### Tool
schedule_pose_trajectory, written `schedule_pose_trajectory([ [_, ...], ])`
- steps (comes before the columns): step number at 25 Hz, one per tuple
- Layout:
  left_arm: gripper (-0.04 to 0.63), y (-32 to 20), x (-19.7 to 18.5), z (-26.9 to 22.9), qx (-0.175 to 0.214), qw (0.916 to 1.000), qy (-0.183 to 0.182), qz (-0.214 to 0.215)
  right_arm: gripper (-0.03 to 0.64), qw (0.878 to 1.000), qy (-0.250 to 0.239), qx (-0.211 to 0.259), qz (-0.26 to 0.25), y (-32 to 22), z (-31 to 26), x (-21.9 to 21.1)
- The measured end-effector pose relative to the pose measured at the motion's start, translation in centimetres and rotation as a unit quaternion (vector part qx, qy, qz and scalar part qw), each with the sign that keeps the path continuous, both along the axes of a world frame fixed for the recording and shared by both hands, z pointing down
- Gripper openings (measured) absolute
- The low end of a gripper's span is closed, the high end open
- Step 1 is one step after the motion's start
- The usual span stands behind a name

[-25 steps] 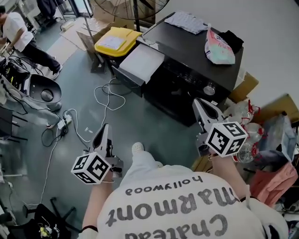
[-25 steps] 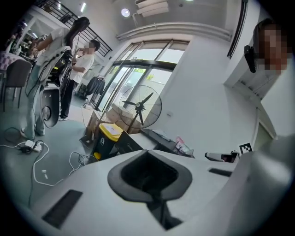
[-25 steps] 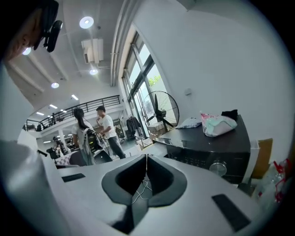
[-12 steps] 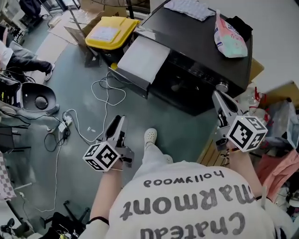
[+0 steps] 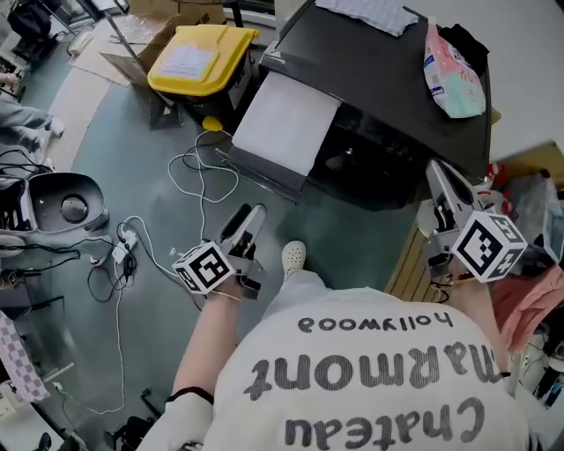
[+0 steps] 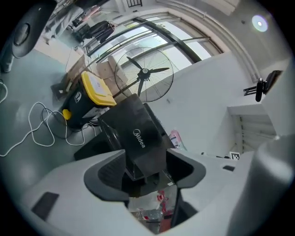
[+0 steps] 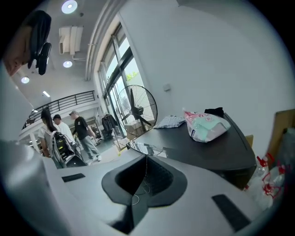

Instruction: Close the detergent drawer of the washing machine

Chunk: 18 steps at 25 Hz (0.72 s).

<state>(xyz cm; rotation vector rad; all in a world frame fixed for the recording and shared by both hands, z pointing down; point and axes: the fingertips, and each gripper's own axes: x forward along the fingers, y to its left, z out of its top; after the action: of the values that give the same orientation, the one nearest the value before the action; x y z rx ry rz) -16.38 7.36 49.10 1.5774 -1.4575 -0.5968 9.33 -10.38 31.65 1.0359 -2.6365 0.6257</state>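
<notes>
The black washing machine point(image 5: 388, 79) stands at the upper right of the head view. Its detergent drawer point(image 5: 286, 123) is pulled out to the left, pale on top with a dark front rim. My left gripper point(image 5: 251, 220) is low over the floor, short of the drawer's front and apart from it. Its jaws are opening with nothing between them. In the left gripper view the left gripper point(image 6: 147, 176) frames the machine's black face with a white logo point(image 6: 139, 137). My right gripper point(image 5: 441, 179) hovers by the machine's right front corner, shut and empty. The right gripper point(image 7: 145, 159) looks across the machine's top point(image 7: 203, 147).
A detergent bag point(image 5: 454, 75), a cloth point(image 5: 370, 11) and a dark garment point(image 5: 463, 44) lie on the machine. A yellow-lidded bin point(image 5: 192, 57) stands left of the drawer. White cables point(image 5: 198, 181) and a power strip point(image 5: 119, 251) trail on the floor. Bottles point(image 5: 529, 198) crowd the right.
The left gripper has travelled forward and down toward the drawer and its jaws have parted. The right gripper has drifted right along the machine's front. The machine looks closer.
</notes>
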Motion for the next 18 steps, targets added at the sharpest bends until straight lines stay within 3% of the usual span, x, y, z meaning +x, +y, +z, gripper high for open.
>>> schedule_pose_trajectory([
  [8, 0.311, -3.3, -1.7, 2.9, -0.005, 0.997, 0.027, 0.072, 0.029, 0.999, 0.014, 0.003, 0.05, -1.9, 0.0, -0.8],
  [13, 0.327, -4.5, -1.0, 3.6, -0.004, 0.9884, 0.007, 0.151, 0.029, 0.998, 0.017, 0.007, 0.064, -2.3, -0.8, -1.6],
  [18, 0.328, -5.3, -0.4, 3.5, 0.015, 0.9792, -0.01, 0.202, 0.029, 0.998, 0.028, 0.016, 0.063, -2.7, -1.1, -2.1],
])
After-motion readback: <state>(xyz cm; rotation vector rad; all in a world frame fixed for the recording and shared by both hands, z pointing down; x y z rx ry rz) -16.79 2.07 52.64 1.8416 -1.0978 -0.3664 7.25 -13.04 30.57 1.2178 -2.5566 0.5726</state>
